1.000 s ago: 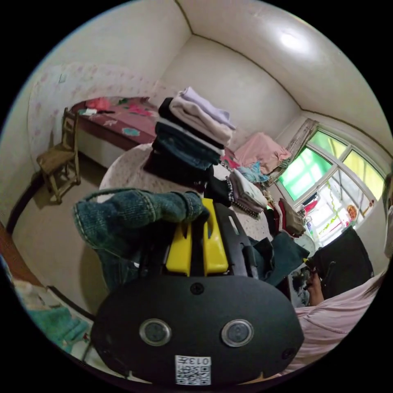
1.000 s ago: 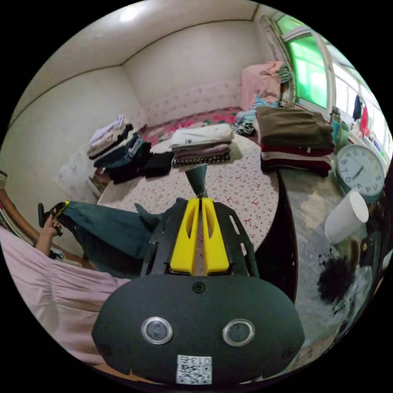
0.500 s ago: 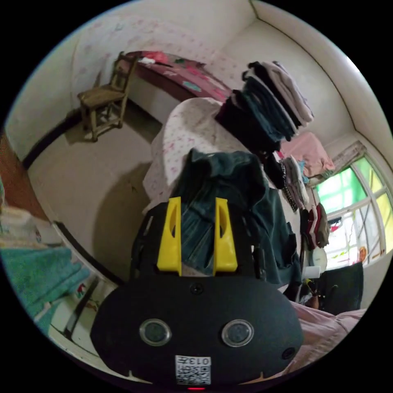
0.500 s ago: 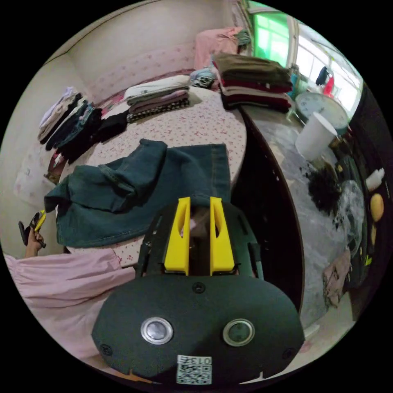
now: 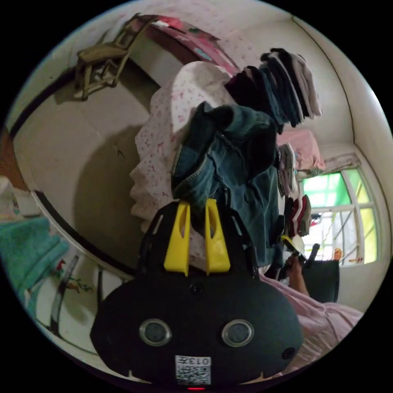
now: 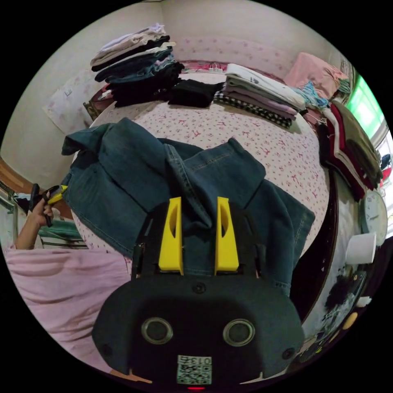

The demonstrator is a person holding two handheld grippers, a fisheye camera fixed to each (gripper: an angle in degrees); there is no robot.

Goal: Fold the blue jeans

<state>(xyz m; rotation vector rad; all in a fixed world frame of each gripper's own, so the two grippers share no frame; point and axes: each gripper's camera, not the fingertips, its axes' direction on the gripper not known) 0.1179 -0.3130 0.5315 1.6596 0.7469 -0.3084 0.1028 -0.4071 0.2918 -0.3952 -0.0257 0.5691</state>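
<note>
On the near edge of the bench [image 6: 262, 143], w/ its pink-flowered cloth, the blue jeans [image 6: 135, 172] lie crumpled, part draped over the rim toward the person in a pink top [image 6: 61, 286]. Right gripper [image 6: 198, 204] sits low over the denim: fingers [image 6: 170, 233] spread apart, a raised fold of fabric between them, not pinched. In the right gripper view the left gripper [image 6: 51, 195] is at the bench's left edge, in a hand, just beside the jeans' waistband end. In the left gripper view the left gripper [image 5: 195, 206] has its yellow fingers [image 5: 177, 241] close together w/ a bunched seam of the jeans [image 5: 229, 163] at the tips; prob. gripping it, but contact is hard to confirm. Along the far edge: stack of dark folded clothes [image 6: 135, 73], a black garment [image 6: 192, 92], a pale stack [image 6: 262, 96]. At the right edge, a red-and-brown stack [image 6: 352, 151]. Beyond it, a clock [image 6: 374, 215] and a white cup [image 6: 361, 247]. Wooden chair [image 5: 102, 57] stands on the floor.
</note>
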